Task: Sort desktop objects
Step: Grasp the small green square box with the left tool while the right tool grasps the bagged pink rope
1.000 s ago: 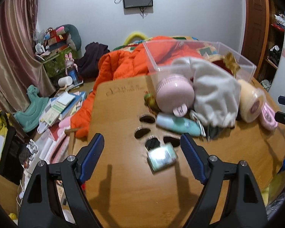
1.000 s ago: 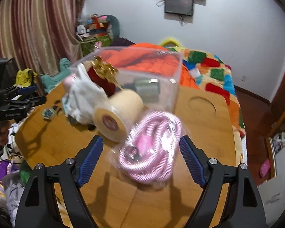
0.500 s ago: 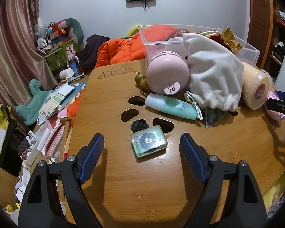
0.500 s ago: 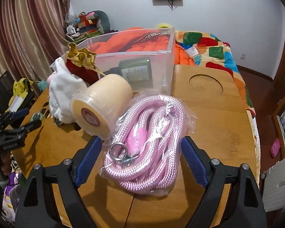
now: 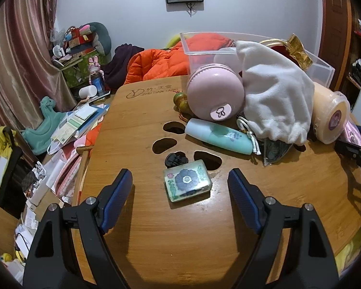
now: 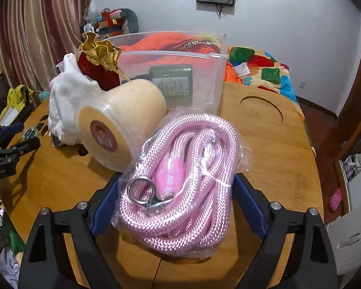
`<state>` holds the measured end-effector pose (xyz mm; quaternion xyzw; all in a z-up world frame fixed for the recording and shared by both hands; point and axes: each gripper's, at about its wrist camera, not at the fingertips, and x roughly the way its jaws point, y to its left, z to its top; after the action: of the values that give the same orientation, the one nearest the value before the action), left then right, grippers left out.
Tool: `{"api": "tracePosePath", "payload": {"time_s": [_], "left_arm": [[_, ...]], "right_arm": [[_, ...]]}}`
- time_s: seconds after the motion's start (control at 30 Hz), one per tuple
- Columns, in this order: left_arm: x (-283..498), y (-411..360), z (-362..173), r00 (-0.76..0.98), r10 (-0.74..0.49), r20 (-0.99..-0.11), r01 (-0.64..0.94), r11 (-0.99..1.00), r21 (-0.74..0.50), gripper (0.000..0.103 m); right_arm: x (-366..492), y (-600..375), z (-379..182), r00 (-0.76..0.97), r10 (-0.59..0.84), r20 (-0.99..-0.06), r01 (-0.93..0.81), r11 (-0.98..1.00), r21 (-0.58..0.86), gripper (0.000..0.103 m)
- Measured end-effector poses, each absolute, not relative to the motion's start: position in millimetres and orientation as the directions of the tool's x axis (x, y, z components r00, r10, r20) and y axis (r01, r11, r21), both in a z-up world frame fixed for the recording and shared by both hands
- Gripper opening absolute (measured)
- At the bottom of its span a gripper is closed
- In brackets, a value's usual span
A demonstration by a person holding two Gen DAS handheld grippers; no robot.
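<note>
A coiled pink rope in a clear bag (image 6: 180,183) lies on the wooden table (image 6: 276,149), between the fingers of my right gripper (image 6: 177,180). Its jaws are closing, and the pads sit right at the bag's sides without squeezing it. A cream roll (image 6: 122,120) leans against the rope. My left gripper (image 5: 180,175) stands open just short of a small flower-printed case (image 5: 187,184), with a black clip (image 5: 176,159) behind it. Further back lie a mint tube (image 5: 219,138), a pink round device (image 5: 215,95) and a white pouch (image 5: 276,98).
A clear plastic bin (image 6: 211,77) stands at the table's far side, with a dark bottle (image 6: 170,82) inside. A red and gold pouch (image 6: 98,60) leans at the bin. The table has paw-shaped cut-outs (image 5: 163,145). Clutter covers the floor to the left (image 5: 67,125).
My right gripper came down and forward, so the rope now fills the gap between its fingers. The left view settled closer to the flower-printed case.
</note>
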<state>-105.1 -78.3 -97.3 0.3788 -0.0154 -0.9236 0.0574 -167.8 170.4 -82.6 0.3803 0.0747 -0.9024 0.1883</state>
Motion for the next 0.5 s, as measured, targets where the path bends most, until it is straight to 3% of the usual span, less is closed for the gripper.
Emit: {"api": "tracePosePath", "payload": {"time_s": [0.3,0.5], "left_arm": [[-103.8,-89.6,-98.2,-0.709,-0.085,-0.7,0.114,-0.993,0.006,0.066],[-99.5,-84.4,-96.5,-0.719,-0.08,-0.69,0.097,-0.995,0.015,0.036]], "right_arm": [[-159.7,185.4,-80.4,-0.637,-0.307,-0.707,0.402,-0.915,0.035,0.061],[-155.1,190.8,-80.3,-0.648,-0.305,-0.698,0.38,-0.924,0.051,0.058]]}}
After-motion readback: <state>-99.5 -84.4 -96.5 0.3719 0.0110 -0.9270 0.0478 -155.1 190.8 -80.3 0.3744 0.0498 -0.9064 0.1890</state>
